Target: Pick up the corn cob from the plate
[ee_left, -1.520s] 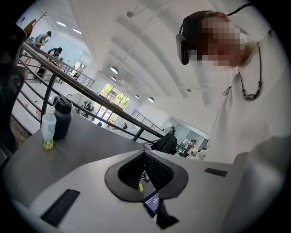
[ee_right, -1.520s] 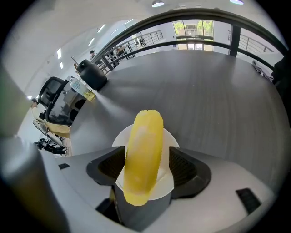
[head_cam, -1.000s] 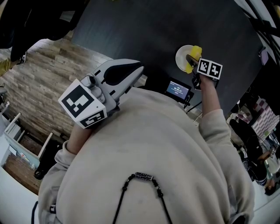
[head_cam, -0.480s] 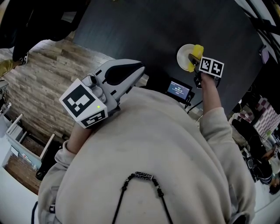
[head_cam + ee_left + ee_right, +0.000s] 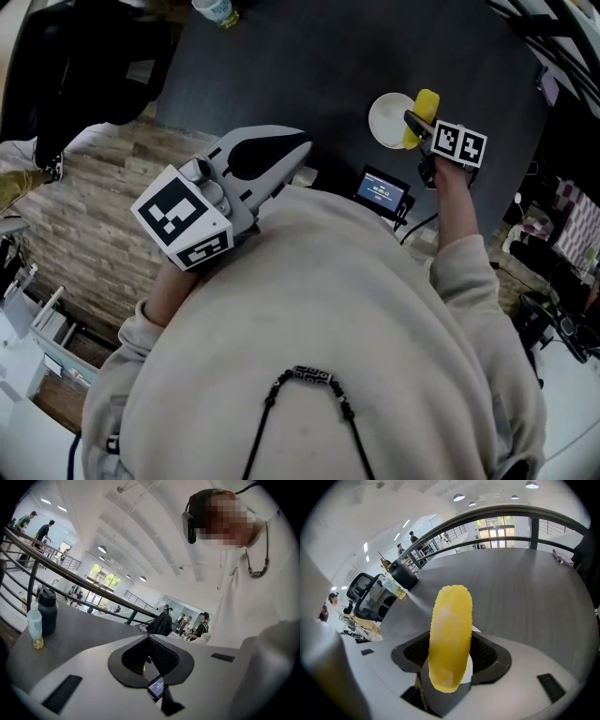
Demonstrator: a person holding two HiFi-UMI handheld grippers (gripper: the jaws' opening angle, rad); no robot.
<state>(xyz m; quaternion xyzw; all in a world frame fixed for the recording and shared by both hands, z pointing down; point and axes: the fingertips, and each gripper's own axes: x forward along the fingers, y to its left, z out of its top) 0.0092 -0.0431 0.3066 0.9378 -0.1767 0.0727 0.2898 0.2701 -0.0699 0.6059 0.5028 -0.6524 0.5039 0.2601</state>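
Corn cob (image 5: 450, 634), one, freshly clamped by right tongs (image 5: 417, 127) beside one plate (image 5: 382, 122).

Dark table (image 5: 281, 66), wood floor (image 5: 84, 216), black railing (image 5: 511, 513)

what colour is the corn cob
Yellow; the corn cob shows best in the right gripper view.

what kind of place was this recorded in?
Probably a big open-plan office or lab hall, perhaps on an upper level: a metal railing runs beyond the dark table, the high white ceiling carries round lights, and an office chair stands nearby.
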